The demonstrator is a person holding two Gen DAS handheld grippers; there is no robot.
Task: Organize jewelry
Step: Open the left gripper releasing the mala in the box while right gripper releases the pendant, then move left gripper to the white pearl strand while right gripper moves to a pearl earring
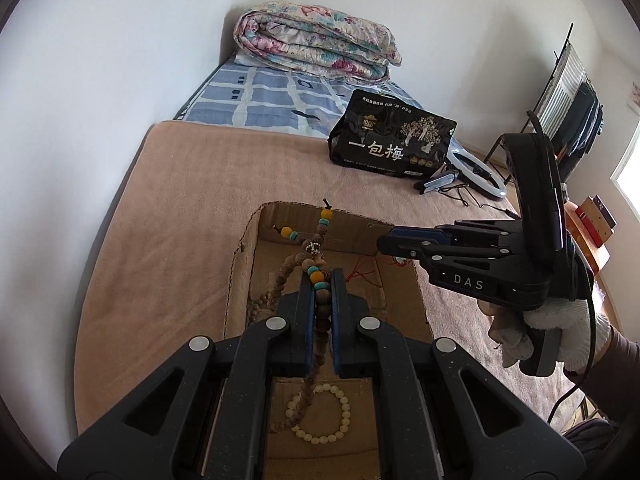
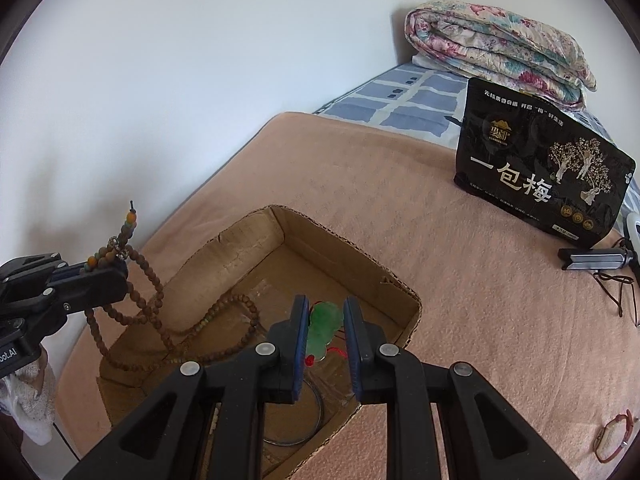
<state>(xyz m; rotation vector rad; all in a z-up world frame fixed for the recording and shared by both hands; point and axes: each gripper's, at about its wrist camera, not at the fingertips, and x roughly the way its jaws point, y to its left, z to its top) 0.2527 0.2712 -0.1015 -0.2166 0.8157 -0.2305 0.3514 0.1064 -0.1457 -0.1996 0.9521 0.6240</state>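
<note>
My left gripper (image 1: 322,276) is shut on a long brown bead necklace (image 1: 290,268) with yellow and turquoise beads. It holds the strand above an open cardboard box (image 1: 248,248) on the bed. The necklace (image 2: 236,300) drapes from the left gripper (image 2: 116,268) down onto the box (image 2: 332,228) floor. My right gripper (image 2: 326,308) is shut on a green pendant (image 2: 324,332) with a red cord, over the box's right part. The right gripper (image 1: 386,242) reaches in from the right. A white bead bracelet (image 1: 320,412) and a thin metal bangle (image 2: 312,412) lie inside the box.
A black snack bag (image 2: 540,168) stands on the tan blanket behind the box. A folded floral quilt (image 1: 316,40) lies at the bed's far end. A ring light (image 1: 480,172) and cables sit at the right. A red bracelet (image 2: 612,436) lies near the bed's right edge. A white wall runs along the left.
</note>
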